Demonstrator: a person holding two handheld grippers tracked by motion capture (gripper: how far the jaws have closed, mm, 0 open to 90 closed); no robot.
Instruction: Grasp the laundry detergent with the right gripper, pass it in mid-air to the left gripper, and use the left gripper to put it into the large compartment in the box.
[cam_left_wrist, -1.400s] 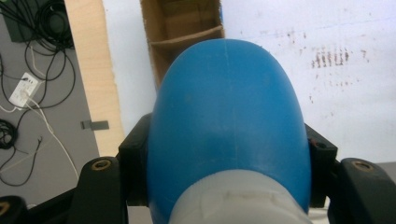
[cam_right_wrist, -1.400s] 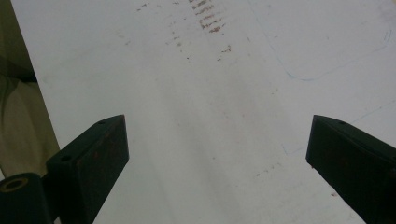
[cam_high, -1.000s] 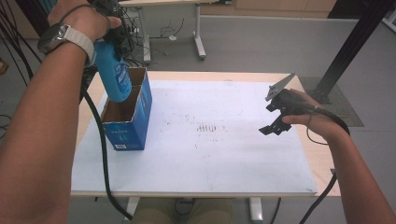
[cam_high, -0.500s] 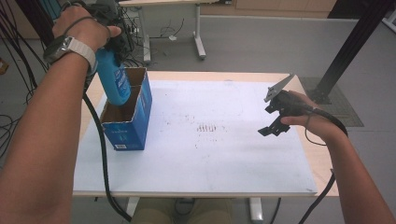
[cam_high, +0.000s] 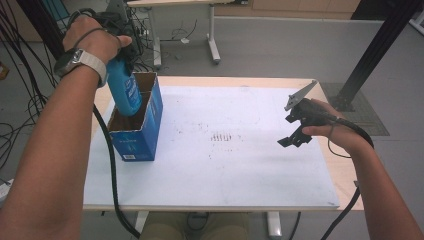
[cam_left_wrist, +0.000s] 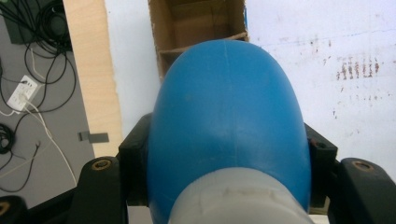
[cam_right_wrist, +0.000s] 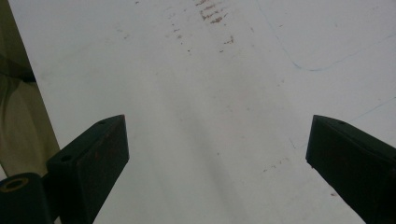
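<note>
My left gripper (cam_left_wrist: 229, 156) is shut on a blue bottle (cam_left_wrist: 229, 107), whose grey neck end lies toward the camera. In the high view a hand with a wristwatch holds that gripper (cam_high: 116, 47) over an open blue cardboard box (cam_high: 139, 137) at the table's left. The bottle (cam_high: 125, 90) points down and its lower end sits inside the box's far compartment. My right gripper (cam_high: 296, 134) hovers low over the right side of the white sheet. Its jaws stand wide apart with nothing between them (cam_right_wrist: 217, 154).
A white sheet (cam_high: 240, 170) covers most of the wooden table, with brown smudges (cam_high: 222, 136) near its middle. Cables (cam_high: 20, 95) lie on the floor to the left. Another desk's legs (cam_high: 212, 35) stand beyond the table, and a black post (cam_high: 370, 55) rises at the back right.
The left hand has come down a little, sinking the blue bottle deeper into the box. The right hand and its gripper have stayed put.
</note>
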